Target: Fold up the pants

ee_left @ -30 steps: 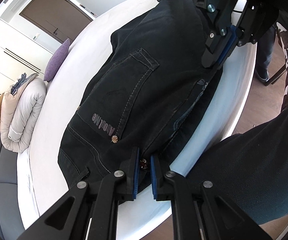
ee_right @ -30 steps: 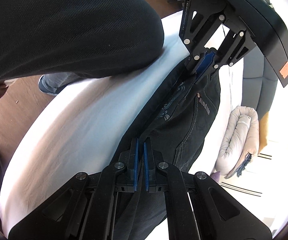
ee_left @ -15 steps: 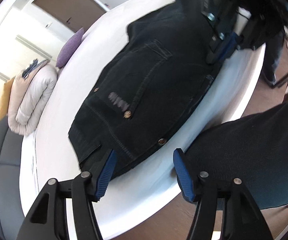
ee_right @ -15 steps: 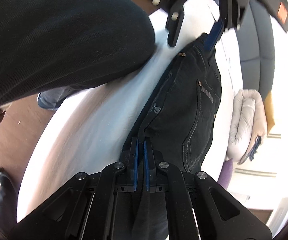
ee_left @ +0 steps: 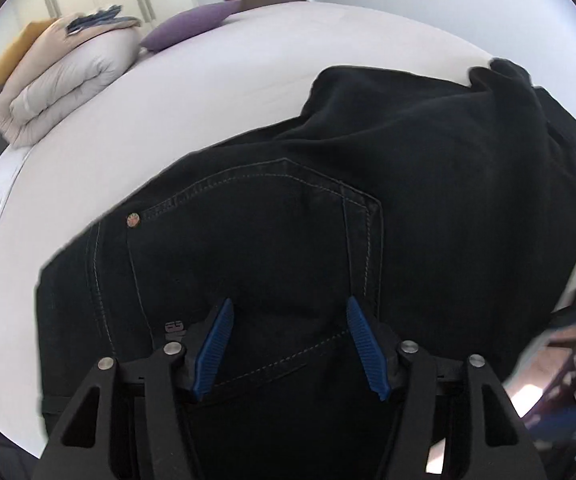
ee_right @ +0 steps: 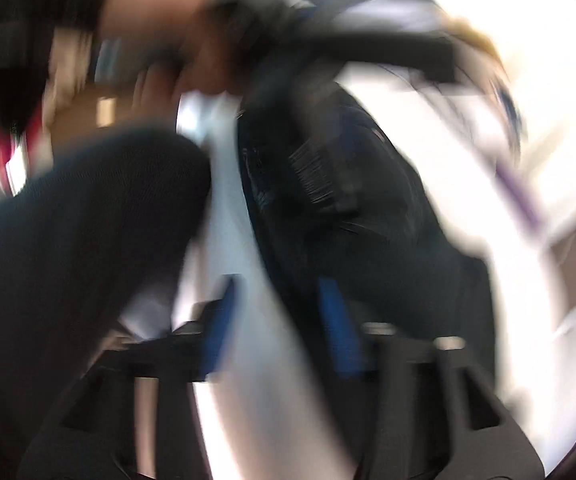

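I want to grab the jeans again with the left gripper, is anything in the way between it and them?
Nothing visible. The left gripper is open directly over the black jeans, above the back pocket, with only denim between its fingers. The duvet and purple pillow lie far off.

A home bedroom: white bed (ee_left: 248,60), purple pillow (ee_left: 192,24), folded duvet (ee_left: 64,76).

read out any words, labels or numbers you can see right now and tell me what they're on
Grey lettering on the black pants, just left of the left hand-held gripper: cut off by the gripper's finger, not readable.
Right wrist view: too motion-blurred to read anything.
No other text is visible.
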